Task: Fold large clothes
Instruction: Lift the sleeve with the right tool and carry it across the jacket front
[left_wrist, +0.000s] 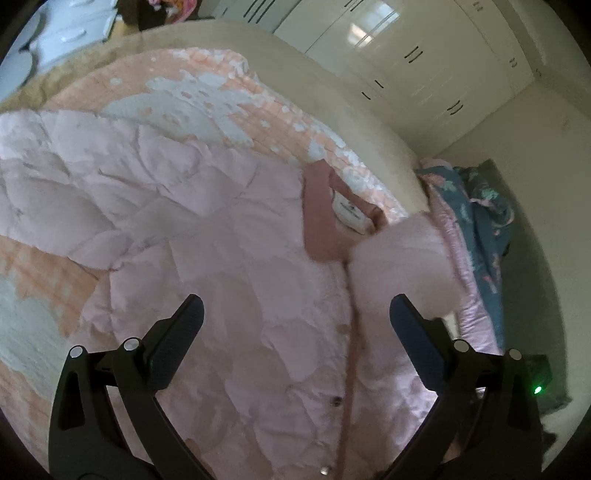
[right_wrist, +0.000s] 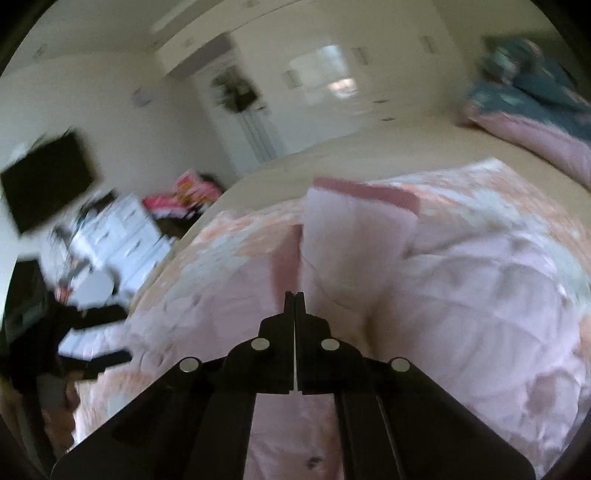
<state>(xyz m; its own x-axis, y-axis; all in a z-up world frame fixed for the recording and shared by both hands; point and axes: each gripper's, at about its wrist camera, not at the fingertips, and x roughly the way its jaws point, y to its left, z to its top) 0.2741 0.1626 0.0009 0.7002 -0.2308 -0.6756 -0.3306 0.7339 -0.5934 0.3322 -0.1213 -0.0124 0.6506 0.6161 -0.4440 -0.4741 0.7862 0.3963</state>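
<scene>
Here the bed (left_wrist: 354, 122), cream sheet under a peach-and-white quilt (left_wrist: 207, 88), carries everything. Spread across the quilt lies the pink quilted coat (left_wrist: 229, 236), front up with its snap placket closed and its darker pink collar (left_wrist: 321, 206) toward the bed's far edge, likely flattened that way so the sides can be folded inward.

The left gripper (left_wrist: 295, 325) hovers over the coat's chest, jaws spread wide and empty. The right gripper (right_wrist: 294, 295) has its jaws pressed together; whether cloth is pinched between them I cannot tell, though none shows.

The left view alone shows the collar's label and a fluffy pale-pink mass (left_wrist: 402, 266) beside it. The blurred right view alone shows a wall television (right_wrist: 48, 181) and a cluttered white dresser (right_wrist: 122, 236).
</scene>
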